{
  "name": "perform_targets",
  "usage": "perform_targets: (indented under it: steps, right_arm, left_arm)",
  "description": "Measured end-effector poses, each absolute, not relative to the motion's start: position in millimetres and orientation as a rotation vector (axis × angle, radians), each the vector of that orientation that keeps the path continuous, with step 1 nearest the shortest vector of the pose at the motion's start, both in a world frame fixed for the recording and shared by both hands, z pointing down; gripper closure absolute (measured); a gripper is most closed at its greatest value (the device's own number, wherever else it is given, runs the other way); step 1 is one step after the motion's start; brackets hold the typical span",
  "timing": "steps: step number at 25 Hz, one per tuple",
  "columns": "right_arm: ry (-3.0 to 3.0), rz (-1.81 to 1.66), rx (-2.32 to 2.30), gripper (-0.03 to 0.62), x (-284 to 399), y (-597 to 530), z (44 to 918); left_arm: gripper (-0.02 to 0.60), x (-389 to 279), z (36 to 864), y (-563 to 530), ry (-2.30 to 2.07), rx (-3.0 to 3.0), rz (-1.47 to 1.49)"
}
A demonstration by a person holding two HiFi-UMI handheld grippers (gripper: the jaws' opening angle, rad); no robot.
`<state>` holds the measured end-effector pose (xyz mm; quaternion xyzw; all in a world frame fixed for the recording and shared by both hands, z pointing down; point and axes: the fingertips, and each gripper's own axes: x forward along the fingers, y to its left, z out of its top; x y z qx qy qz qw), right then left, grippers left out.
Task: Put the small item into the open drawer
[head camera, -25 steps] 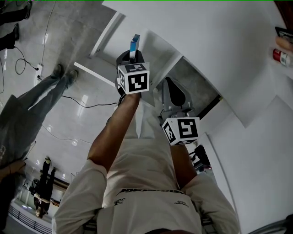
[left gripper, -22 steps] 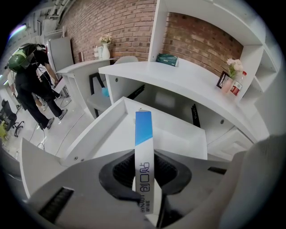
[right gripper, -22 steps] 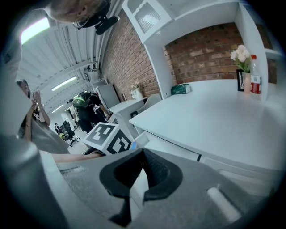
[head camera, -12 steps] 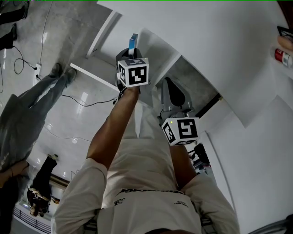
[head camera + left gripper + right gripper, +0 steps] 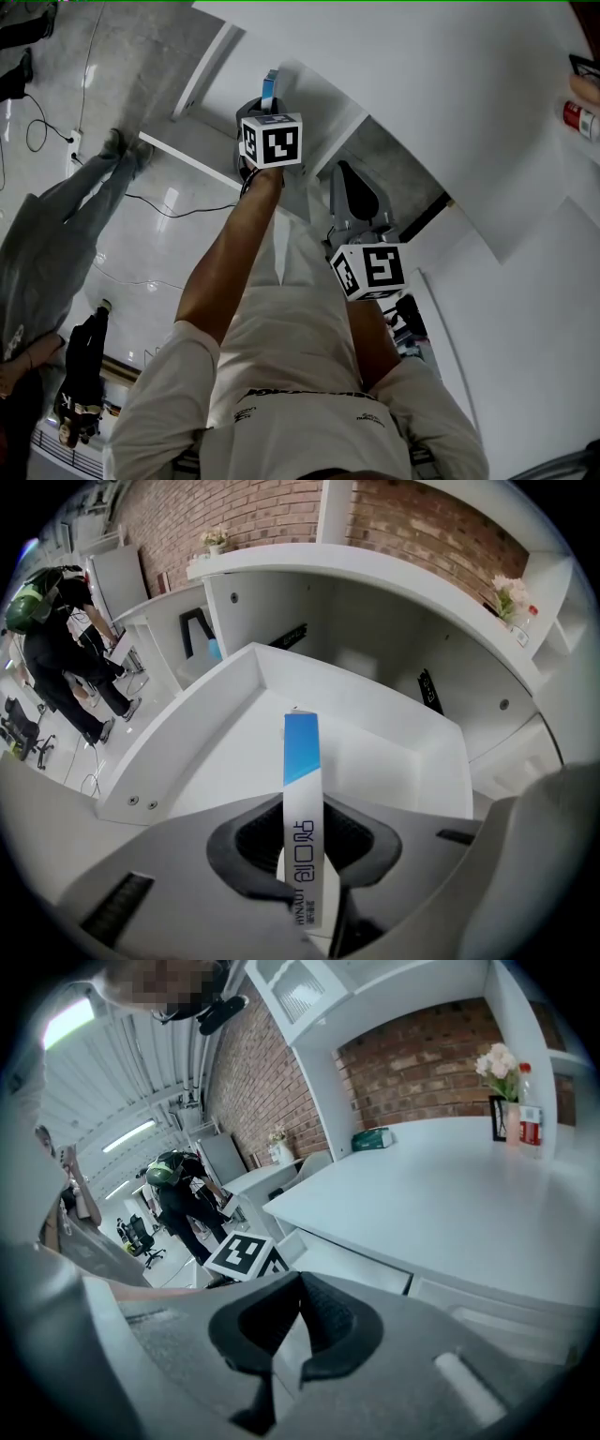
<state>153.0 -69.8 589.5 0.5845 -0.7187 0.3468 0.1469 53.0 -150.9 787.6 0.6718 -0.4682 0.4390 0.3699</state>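
Note:
A slim white box with a blue end (image 5: 302, 789) stands upright between the pads of my left gripper (image 5: 302, 810), which is shut on it. The box hangs over the inside of the open white drawer (image 5: 394, 761), which holds nothing else. In the head view the left gripper (image 5: 268, 105) reaches down into the drawer (image 5: 192, 152) with the box's blue end (image 5: 271, 84) beyond its marker cube. My right gripper (image 5: 350, 176) hovers to the right, near the desk's front, shut on nothing. In its own view the right gripper (image 5: 298, 1283) has its pad tips touching.
The white desk top (image 5: 450, 1204) carries a green tissue box (image 5: 375, 1138), a vase of flowers (image 5: 499, 1072) and a red can (image 5: 579, 117). A person in grey (image 5: 56, 244) stands on the glossy floor at the left, where cables lie. A brick wall backs the desk.
My left gripper has sunk toward the drawer with the box, moving up a little in the head view. The right gripper has stayed where it was.

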Motion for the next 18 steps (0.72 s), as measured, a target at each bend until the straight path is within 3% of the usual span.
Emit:
perform_targets:
  steps: [14,18]
  right_arm:
    - [-2.062,1.012,1.682,0.595,157.9,-67.2,593.0]
    - [-2.07,1.012,1.688,0.595,159.9,-67.7,590.8]
  left_arm:
    - [0.497,59.9,803.7,-149.2,-1.149,1.699,1.149]
    - [0.424,62.1,803.7,-148.8,-1.149,1.7,1.133]
